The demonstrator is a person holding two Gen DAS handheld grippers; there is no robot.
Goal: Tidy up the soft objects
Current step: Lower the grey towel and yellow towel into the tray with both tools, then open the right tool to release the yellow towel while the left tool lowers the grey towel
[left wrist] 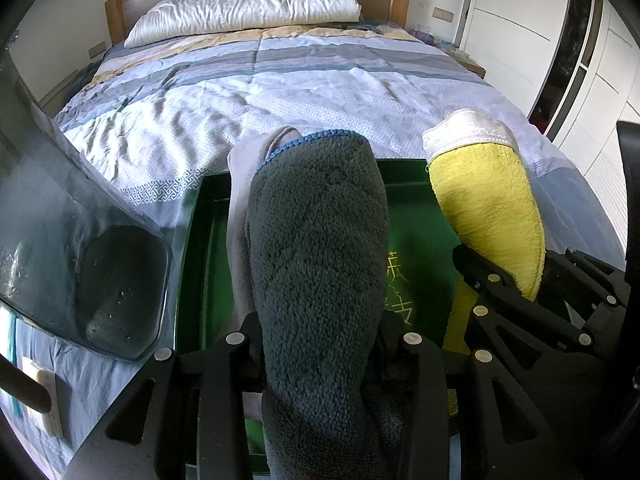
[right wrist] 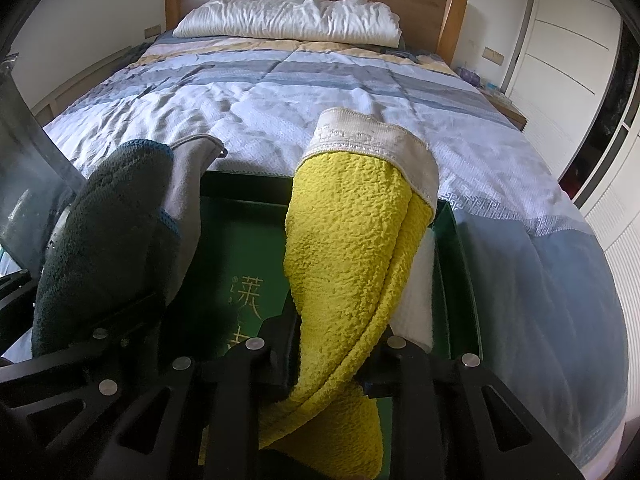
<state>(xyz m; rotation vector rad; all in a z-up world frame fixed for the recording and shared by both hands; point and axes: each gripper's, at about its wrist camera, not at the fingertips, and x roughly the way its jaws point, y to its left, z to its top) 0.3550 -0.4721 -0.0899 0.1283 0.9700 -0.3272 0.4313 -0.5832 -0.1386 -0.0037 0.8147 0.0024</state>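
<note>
Grey towel [left wrist: 320,240] and yellow towel [right wrist: 348,240] hang over the green box [left wrist: 200,216], pinched by left gripper [left wrist: 320,344] and right gripper [right wrist: 332,348]; lower both fully inside before letting go.

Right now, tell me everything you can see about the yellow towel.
The yellow towel is thick, nubbly terry cloth with a white woven border band at its far end, bearing a faint pattern. It is bunched into a twisted roll and pinched in the right gripper, jutting forward and up over the green tray on the bed. A white inner layer shows along its right side. It is apart from the grey towel beside it.
</note>
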